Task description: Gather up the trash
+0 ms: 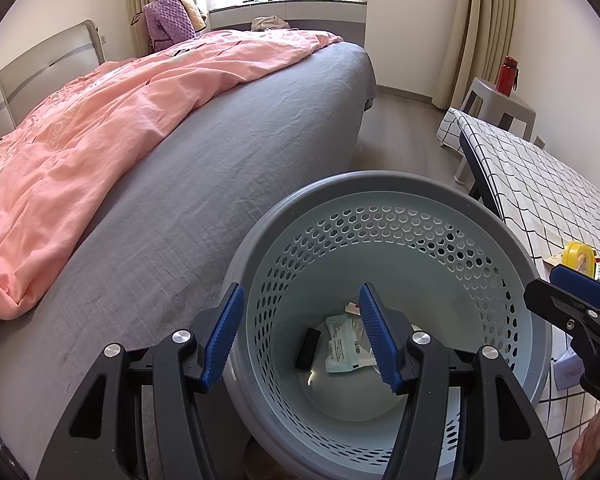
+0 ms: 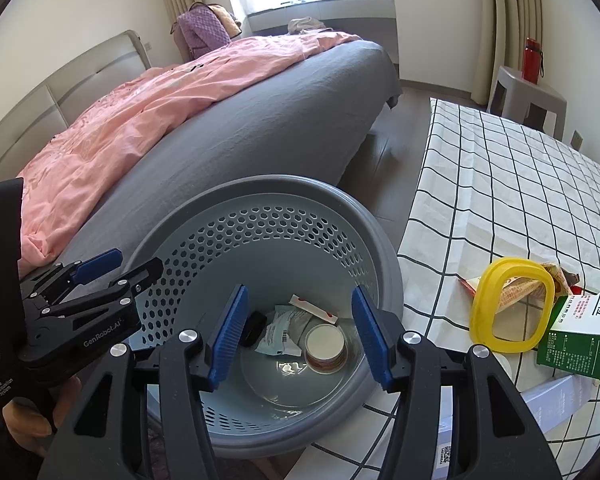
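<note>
A grey perforated waste basket [image 1: 380, 184] stands between the bed and the table, also in the right wrist view [image 2: 384, 248]. Inside lie a white packet [image 2: 284, 330], a black block [image 2: 256, 326], a round cup with a white lid [image 2: 326, 346] and a red-and-white wrapper [image 2: 314, 308]. My left gripper [image 1: 300, 336] is open and empty above the basket's left rim. My right gripper [image 2: 298, 334] is open and empty over the basket. On the table lie a yellow lid ring [image 2: 512, 304], a snack wrapper [image 2: 556, 276] and a green-and-white box [image 2: 580, 332].
A bed with grey sheet [image 1: 220, 160] and pink quilt [image 1: 100, 120] is on the left. A table with checked cloth [image 2: 500, 168] is on the right. A grey stool [image 2: 528, 96] with a red bottle [image 2: 532, 58] stands at the far wall.
</note>
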The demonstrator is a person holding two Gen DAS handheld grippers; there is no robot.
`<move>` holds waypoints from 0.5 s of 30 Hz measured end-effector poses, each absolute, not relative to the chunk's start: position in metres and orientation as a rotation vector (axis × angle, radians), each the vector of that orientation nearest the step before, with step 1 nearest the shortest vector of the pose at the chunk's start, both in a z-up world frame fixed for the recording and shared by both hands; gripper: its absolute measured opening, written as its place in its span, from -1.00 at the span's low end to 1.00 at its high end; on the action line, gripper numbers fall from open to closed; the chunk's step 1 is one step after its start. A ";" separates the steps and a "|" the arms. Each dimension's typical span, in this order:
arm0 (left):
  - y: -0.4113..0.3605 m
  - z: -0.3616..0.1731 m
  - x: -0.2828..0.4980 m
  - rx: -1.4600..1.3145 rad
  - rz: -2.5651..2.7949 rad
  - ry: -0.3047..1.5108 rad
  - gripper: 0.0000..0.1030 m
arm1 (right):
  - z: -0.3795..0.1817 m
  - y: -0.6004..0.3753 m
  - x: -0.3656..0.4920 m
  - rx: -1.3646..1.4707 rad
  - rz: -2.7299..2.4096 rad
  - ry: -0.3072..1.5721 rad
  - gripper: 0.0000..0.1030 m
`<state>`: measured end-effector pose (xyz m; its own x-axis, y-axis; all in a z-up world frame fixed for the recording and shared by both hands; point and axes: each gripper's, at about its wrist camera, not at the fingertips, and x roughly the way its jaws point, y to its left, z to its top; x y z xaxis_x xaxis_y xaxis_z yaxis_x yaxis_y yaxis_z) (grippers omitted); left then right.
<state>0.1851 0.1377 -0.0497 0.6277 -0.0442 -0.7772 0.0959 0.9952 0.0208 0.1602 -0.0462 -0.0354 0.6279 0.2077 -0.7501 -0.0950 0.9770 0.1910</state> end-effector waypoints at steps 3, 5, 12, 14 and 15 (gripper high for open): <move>0.138 -0.049 0.185 0.062 -0.080 0.887 0.12 | -0.035 -0.046 0.160 0.138 0.174 0.875 0.04; 0.138 -0.049 0.185 0.062 -0.080 0.887 0.12 | -0.035 -0.046 0.160 0.140 0.173 0.876 0.04; 0.138 -0.046 0.182 0.055 -0.082 0.881 0.15 | -0.033 -0.047 0.155 0.139 0.166 0.871 0.09; 0.138 -0.046 0.181 0.052 -0.086 0.880 0.17 | -0.032 -0.047 0.154 0.139 0.163 0.869 0.10; 0.138 -0.046 0.181 0.051 -0.088 0.879 0.17 | -0.031 -0.048 0.153 0.140 0.163 0.869 0.11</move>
<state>0.1807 0.1382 -0.0456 0.6348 -0.0561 -0.7707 0.0984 0.9951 0.0086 0.1526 -0.0476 -0.0314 0.6349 0.1986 -0.7466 -0.0850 0.9785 0.1880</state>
